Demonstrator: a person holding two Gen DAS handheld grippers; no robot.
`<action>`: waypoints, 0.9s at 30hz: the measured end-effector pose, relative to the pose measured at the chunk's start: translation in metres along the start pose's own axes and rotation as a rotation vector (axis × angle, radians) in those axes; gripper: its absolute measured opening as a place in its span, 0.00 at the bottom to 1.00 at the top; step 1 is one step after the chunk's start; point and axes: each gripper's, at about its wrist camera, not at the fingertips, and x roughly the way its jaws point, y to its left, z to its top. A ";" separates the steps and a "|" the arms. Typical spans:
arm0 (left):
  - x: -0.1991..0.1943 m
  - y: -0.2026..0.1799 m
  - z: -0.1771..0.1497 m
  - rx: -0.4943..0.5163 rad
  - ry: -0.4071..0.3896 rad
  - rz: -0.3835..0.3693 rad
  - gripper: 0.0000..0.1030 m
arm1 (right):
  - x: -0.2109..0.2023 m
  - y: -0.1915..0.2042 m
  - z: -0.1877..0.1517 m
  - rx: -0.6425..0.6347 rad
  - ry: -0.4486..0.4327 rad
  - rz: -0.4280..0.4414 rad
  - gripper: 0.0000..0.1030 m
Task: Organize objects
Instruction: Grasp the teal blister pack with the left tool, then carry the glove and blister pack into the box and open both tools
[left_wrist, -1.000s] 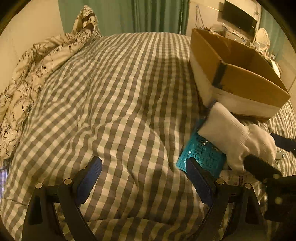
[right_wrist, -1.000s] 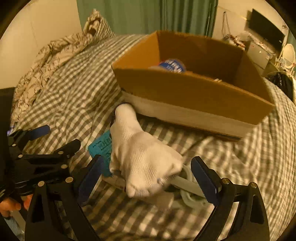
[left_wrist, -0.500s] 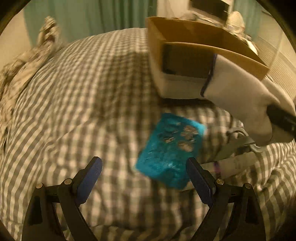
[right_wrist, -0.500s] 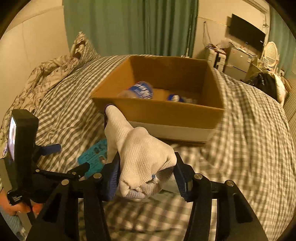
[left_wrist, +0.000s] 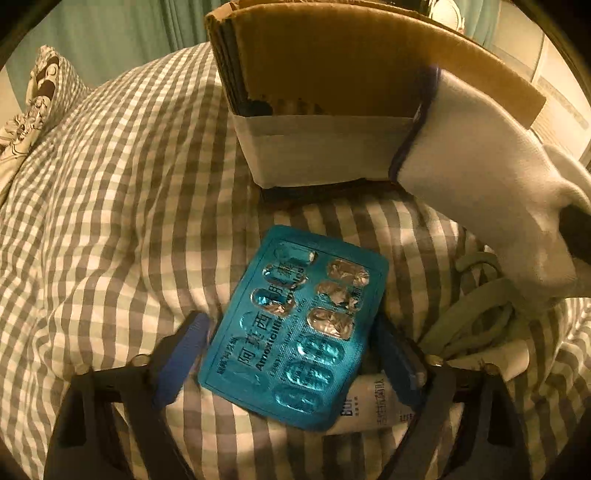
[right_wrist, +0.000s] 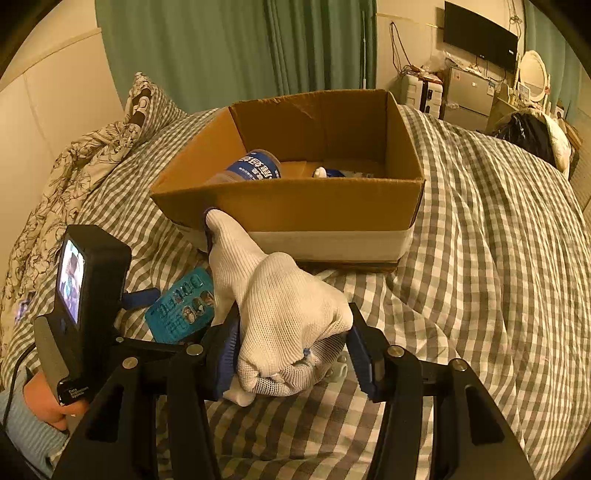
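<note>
On a checked bedspread (right_wrist: 498, 258), the right gripper (right_wrist: 293, 354) has its blue pads pressed on a white glove (right_wrist: 284, 314), whose cuff points up toward the near wall of a cardboard box (right_wrist: 295, 206). The left gripper (left_wrist: 291, 350) stands spread on either side of a teal pill sheet (left_wrist: 295, 332), pads near its edges; whether they touch it cannot be told. The sheet's long axis runs from the gripper toward the box, tilted slightly right, and it overlaps a white packet (left_wrist: 373, 406) near the bedspread's front. Green curtains (right_wrist: 229, 48) and a wall television (right_wrist: 480, 35) back the room. Only the right wrist view shows inside the box, where a blue-labelled bottle (right_wrist: 255, 168) lies.
</note>
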 end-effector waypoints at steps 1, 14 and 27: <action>-0.002 0.000 -0.001 0.001 -0.004 -0.002 0.77 | 0.000 0.000 0.000 0.000 0.001 -0.001 0.50; -0.068 0.003 -0.018 -0.041 -0.072 -0.014 0.70 | -0.034 0.011 -0.004 -0.035 -0.081 -0.082 0.50; -0.159 -0.016 -0.006 -0.038 -0.213 -0.002 0.70 | -0.111 0.026 -0.010 -0.044 -0.206 -0.128 0.50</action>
